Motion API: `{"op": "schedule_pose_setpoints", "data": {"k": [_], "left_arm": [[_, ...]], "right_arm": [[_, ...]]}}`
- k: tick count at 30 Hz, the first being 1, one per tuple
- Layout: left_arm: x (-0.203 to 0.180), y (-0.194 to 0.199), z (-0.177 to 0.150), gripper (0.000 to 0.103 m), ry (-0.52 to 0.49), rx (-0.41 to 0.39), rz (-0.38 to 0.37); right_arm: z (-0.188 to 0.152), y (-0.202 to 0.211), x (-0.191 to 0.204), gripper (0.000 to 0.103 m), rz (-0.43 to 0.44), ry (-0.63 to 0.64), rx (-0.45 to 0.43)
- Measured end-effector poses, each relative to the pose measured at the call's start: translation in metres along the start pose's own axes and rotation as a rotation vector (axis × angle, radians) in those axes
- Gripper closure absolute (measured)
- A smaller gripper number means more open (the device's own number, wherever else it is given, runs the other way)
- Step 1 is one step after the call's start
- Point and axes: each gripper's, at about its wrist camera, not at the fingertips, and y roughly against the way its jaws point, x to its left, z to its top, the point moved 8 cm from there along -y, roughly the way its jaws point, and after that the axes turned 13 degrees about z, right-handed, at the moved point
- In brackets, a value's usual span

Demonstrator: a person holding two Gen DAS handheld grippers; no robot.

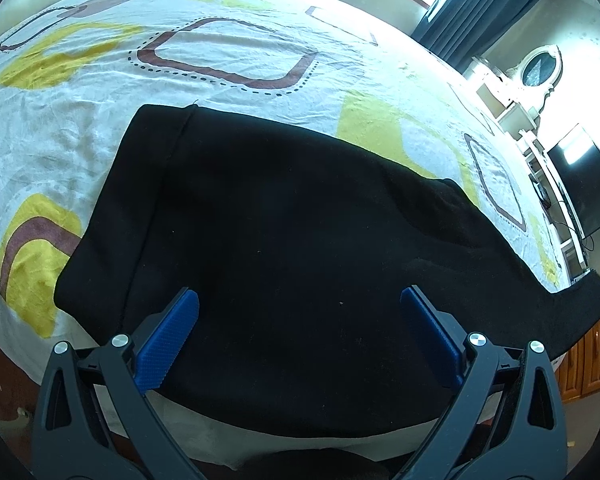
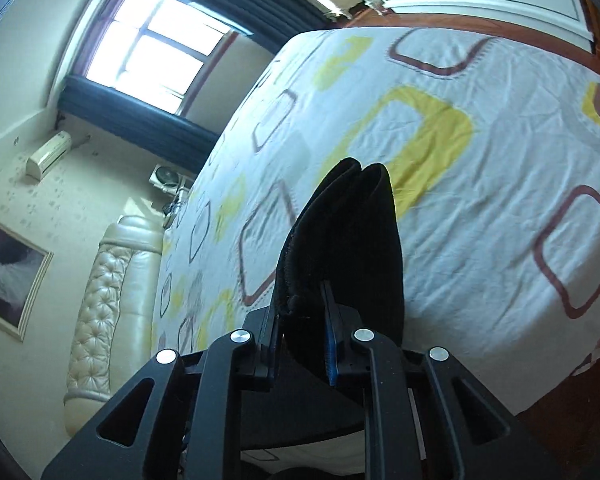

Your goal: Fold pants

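Black pants [image 1: 284, 232] lie spread across the near part of a bed with a white sheet patterned in yellow and brown [image 1: 228, 60]. My left gripper [image 1: 300, 308] hovers over the near edge of the pants, its blue-padded jaws wide open and empty. In the right wrist view my right gripper [image 2: 304, 304] is shut on a bunched, folded end of the pants [image 2: 348, 232], which sticks up between the jaws above the sheet [image 2: 480, 208]. In the left wrist view, one end of the pants stretches off to the far right edge [image 1: 580, 304].
A padded headboard [image 2: 104, 300] lines one end of the bed. A window with dark curtains [image 2: 156, 52] is beyond it. A dark TV screen [image 1: 584, 184] and white shelving [image 1: 516, 112] stand past the bed's right side. Wooden floor shows at the bed's edges.
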Motion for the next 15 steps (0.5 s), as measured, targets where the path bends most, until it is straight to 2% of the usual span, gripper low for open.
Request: {"op": "schedule_pose_setpoints", "data": {"k": [4, 8, 12, 15], "left_arm": [[0.0, 0.001, 0.0, 0.002, 0.016, 0.007, -0.002], [0.001, 0.001, 0.002, 0.002, 0.038, 0.016, -0.011], [0.002, 0.003, 0.003, 0.002, 0.054, 0.023, -0.022], [0.002, 0.004, 0.003, 0.002, 0.068, 0.026, -0.03]], "right_arm": [[-0.027, -0.039, 0.07, 0.086, 0.05, 0.113, 0.08], [-0.069, -0.082, 0.121, 0.086, 0.089, 0.202, 0.18], [-0.114, -0.132, 0.153, 0.086, 0.094, 0.266, 0.28], [-0.15, -0.171, 0.159, 0.086, 0.074, 0.297, 0.354]]}}
